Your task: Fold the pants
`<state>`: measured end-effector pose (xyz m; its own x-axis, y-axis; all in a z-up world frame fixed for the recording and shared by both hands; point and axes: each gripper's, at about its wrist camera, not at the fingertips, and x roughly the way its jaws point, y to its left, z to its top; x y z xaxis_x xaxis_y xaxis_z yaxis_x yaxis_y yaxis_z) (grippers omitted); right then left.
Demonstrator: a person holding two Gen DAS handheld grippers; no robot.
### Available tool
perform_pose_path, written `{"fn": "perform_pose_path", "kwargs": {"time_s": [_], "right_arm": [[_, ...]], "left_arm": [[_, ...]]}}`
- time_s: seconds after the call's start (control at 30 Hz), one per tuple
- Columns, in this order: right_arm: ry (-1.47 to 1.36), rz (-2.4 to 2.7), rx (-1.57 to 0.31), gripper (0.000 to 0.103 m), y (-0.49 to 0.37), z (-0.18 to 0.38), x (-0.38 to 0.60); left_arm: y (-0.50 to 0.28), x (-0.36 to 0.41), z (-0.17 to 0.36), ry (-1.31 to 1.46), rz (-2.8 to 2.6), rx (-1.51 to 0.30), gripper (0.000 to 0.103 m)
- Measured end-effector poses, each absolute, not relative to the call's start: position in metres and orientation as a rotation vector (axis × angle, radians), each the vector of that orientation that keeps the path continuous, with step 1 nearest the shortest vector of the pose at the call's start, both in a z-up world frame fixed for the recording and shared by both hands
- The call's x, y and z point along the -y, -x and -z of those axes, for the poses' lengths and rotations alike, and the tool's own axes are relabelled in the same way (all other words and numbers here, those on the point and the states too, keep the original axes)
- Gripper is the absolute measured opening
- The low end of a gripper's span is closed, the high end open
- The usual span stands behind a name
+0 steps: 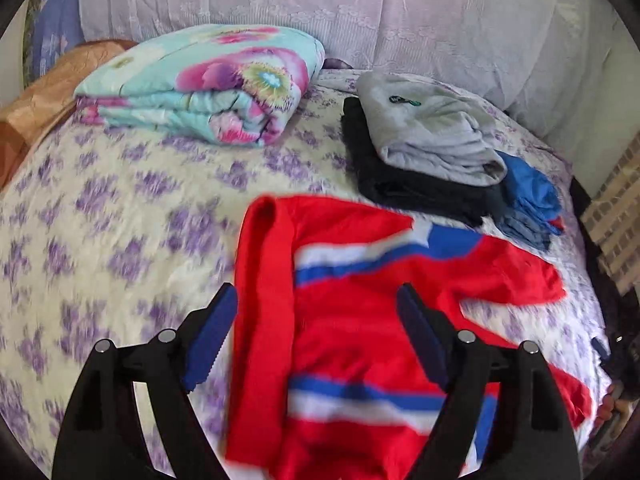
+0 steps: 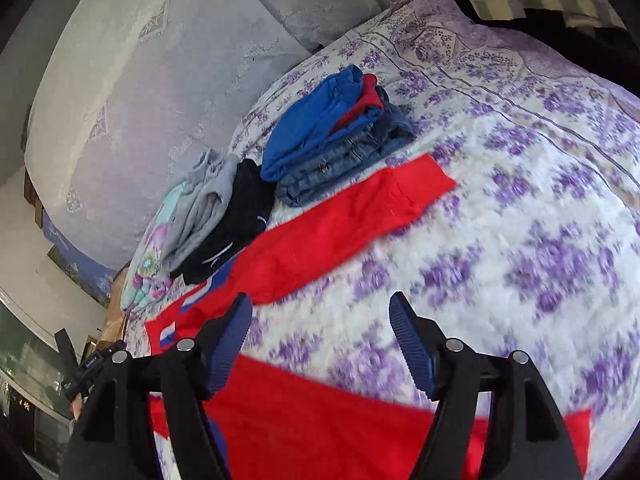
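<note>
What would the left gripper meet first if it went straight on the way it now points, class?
Most likely the red pants: the left gripper, jaws open and empty, points at their cloth lying on the bedspread. Depth is unclear, so the exact spot is a guess.

Quick count from where I'm standing: one pair of red pants [image 1: 344, 320] with blue and white stripes, spread out on the one bed [image 1: 120, 220]. One folded floral quilt [image 1: 208, 88]. Folded clothes, far as I can tell five pieces: one grey [image 1: 428, 128], one black [image 1: 404, 188], one blue [image 2: 316, 120], one red [image 2: 366, 100], one pair of jeans [image 2: 344, 164]. And my two tools, left tool [image 1: 316, 332] and right tool [image 2: 320, 340], two fingers each.
</note>
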<state>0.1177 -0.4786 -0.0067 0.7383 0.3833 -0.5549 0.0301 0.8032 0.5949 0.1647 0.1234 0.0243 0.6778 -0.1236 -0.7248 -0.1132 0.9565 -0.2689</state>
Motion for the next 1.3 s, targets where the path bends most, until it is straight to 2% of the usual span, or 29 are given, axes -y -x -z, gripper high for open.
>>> {"fn": "perform_pose_path", "kwargs": {"time_s": [0.13,0.33,0.47,0.73,0.83,0.9,0.93,1.0,1.2,1.27,1.3], "right_arm": [[-0.656,-0.221,-0.721,0.081,-0.067,0.018,0.48],[-0.717,-0.286,-0.735,0.081,-0.018,0.033,0.468],[-0.779,-0.298,-0.744,0.081,0.005,0.043,0.468],[-0.948,-0.29,-0.762,0.082,0.024,0.068,0.48],[-0.999,-0.292,-0.766,0.082,0.029,0.079,0.482],[-1.029,-0.286,-0.754,0.082,0.033,0.086,0.485],[-1.043,-0.282,-0.75,0.081,0.033,0.089,0.487],[-1.088,-0.269,-0.731,0.077,0.035,0.095,0.492],[-1.176,-0.183,-0.664,0.059,0.034,0.106,0.51],[-1.156,-0.15,-0.657,0.048,0.026,0.108,0.515],[-1.141,-0.137,-0.661,0.037,0.019,0.109,0.516]], "left_arm": [[-0.109,-0.13,-0.021,0.322,0.047,-0.819,0.079],[-0.062,-0.132,0.027,0.475,0.095,-0.931,0.079],[-0.059,-0.128,0.054,0.608,0.13,-0.967,0.078],[-0.091,-0.128,0.067,0.809,0.075,-0.911,0.078],[-0.097,-0.135,0.067,0.826,0.016,-0.878,0.062],[-0.096,-0.142,0.068,0.832,0.002,-0.86,0.036],[-0.095,-0.144,0.069,0.826,0.003,-0.856,0.03],[-0.094,-0.15,0.072,0.824,0.022,-0.861,0.023],[-0.087,-0.16,0.059,0.829,0.049,-0.81,0.019],[-0.084,-0.164,0.05,0.821,0.054,-0.79,0.019],[-0.083,-0.166,0.044,0.816,0.056,-0.778,0.018]]}}
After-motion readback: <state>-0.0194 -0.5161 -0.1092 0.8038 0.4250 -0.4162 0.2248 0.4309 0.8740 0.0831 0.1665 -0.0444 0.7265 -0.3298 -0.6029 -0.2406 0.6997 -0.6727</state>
